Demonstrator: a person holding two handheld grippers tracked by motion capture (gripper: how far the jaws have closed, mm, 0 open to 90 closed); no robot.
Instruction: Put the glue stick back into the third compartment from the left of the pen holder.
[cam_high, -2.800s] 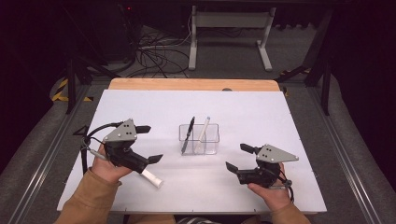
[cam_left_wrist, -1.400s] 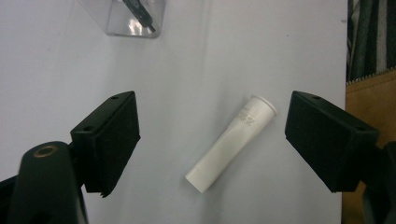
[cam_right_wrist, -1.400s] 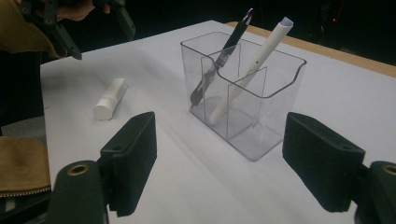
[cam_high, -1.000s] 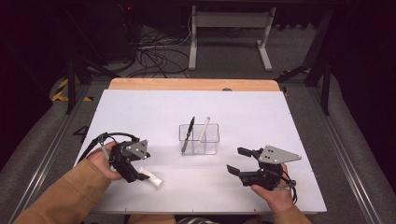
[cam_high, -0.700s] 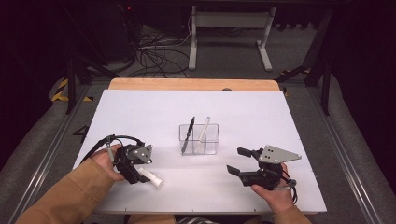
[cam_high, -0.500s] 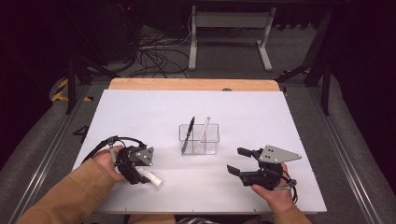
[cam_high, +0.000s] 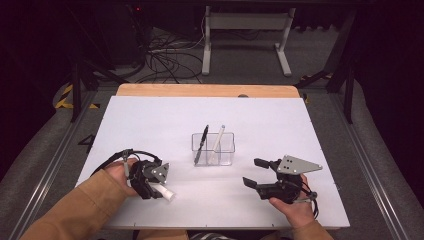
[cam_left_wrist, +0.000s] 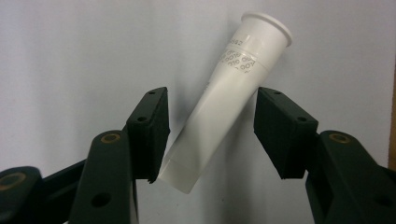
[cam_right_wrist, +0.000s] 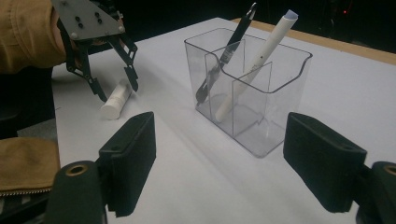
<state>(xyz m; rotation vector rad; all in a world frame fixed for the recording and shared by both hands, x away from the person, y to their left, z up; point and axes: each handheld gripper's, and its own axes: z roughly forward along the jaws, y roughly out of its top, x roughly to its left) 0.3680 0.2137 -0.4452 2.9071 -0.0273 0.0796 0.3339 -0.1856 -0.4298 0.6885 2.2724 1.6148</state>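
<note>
Your left gripper (cam_left_wrist: 210, 135) is down over the little white tube (cam_left_wrist: 227, 93), near the left side of the table (cam_high: 300, 125). The tube lies flat on the white top. It sits tilted between your two black jaws. The jaws have just been closing in on it. One pad looks very close to the tube's flat tail end, but the other pad has a gap beside it. So you are not squeezing it yet.

The tube looks small and light. It will lift with no trouble. Its skin looks smooth, so it may slip or roll away if you pinch it at a slant. The body may be a bit soft, so squeeze gently. Try to grab it across the middle, where it is round and even. Stay off the wide cap end and the thin flat tail.

Your right gripper (cam_right_wrist: 219, 154) waits near the right side, jaws wide apart with nothing in them.

Between your hands, a bit farther off, stands the clear box (cam_high: 213, 149). A black pen (cam_high: 201, 144) and a white stick (cam_high: 217, 143) lean in it, in two side-by-side parts. The box looks light too, so do not bump it.
</note>
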